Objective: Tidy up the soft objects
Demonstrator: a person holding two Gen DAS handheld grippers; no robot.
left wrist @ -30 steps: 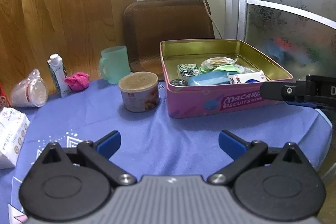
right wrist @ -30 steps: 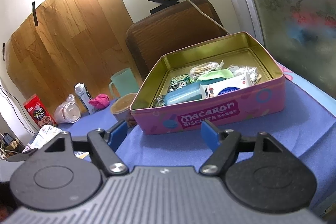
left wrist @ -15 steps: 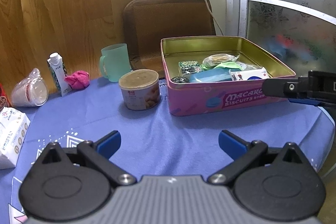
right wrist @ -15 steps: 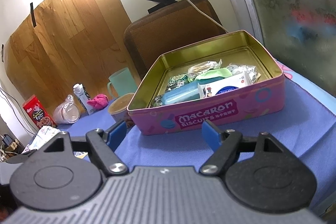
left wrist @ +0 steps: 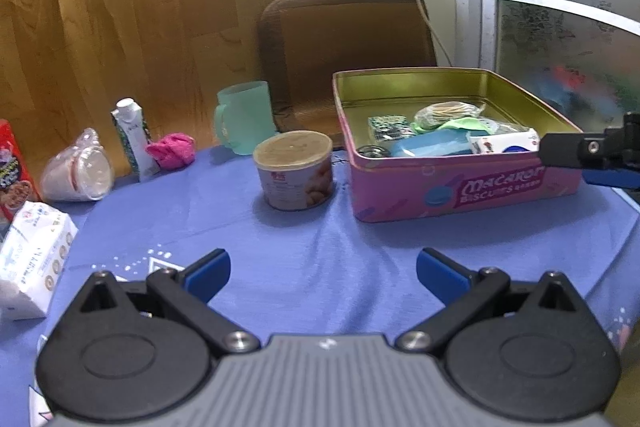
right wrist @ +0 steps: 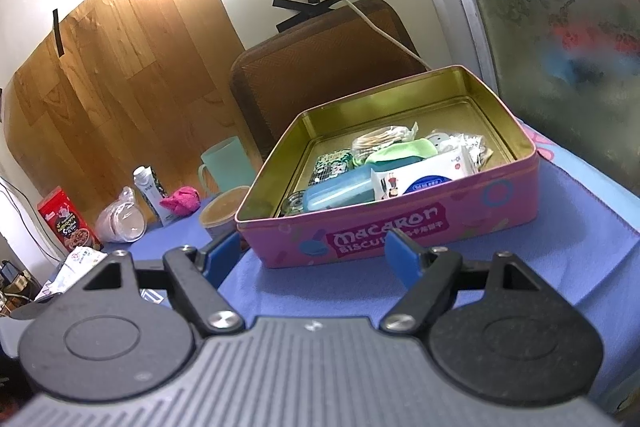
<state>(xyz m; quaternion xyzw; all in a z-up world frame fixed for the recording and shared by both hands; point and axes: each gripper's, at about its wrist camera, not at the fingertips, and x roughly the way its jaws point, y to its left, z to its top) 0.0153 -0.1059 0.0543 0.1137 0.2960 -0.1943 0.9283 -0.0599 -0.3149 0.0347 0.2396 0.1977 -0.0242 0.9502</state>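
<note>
A blue cloth [left wrist: 320, 227] covers the table, backed by a wood-grain panel [left wrist: 132, 19] and a frosted patterned window [right wrist: 560, 27]. Toward the right edge of the cloth stands a pink biscuit tin [left wrist: 460, 187], lid off, holding a white tissue pack [right wrist: 420, 175], a blue case [right wrist: 340, 189], a green soft pouch [right wrist: 404, 151] and several small packets. Just left of the tin sits a short round can [left wrist: 294, 175]; behind it, near the far edge, stands a green mug [left wrist: 242, 117]. Along the far left edge lie a pink crumpled cloth [left wrist: 172, 155], an upright small carton [left wrist: 134, 139] and a tipped clear cup [left wrist: 78, 173]; a wrapped tissue pack [left wrist: 34, 263] rests at the left edge beside a red box [left wrist: 12, 171]. The left gripper [left wrist: 322, 273] hovers over bare cloth, jaws spread wide and holding nothing. The right gripper [right wrist: 316, 253] sits just before the tin's front wall, jaws likewise apart and empty.
</note>
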